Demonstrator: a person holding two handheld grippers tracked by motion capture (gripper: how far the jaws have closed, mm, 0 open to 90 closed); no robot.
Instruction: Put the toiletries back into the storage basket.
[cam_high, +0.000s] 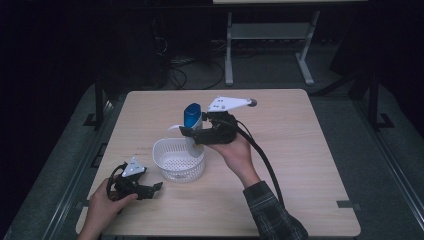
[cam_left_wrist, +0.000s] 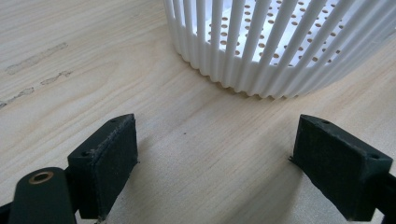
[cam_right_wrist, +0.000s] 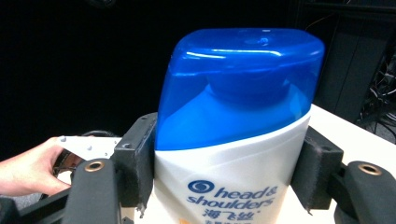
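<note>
One shampoo bottle (cam_high: 193, 120) is clamped upright, cap up, between the pads of the right gripper (cam_high: 196, 134), directly above the white basket (cam_high: 178, 160). The left gripper (cam_high: 150, 189), spread wide and holding nothing, is rested on the table (cam_high: 300, 165) beside the basket.

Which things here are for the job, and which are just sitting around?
For the job:
- shampoo bottle, clamped in the right gripper
- white basket below the bottle
- left gripper, open beside the basket

Just around:
- table under everything
- metal stand on the floor behind the table
</note>
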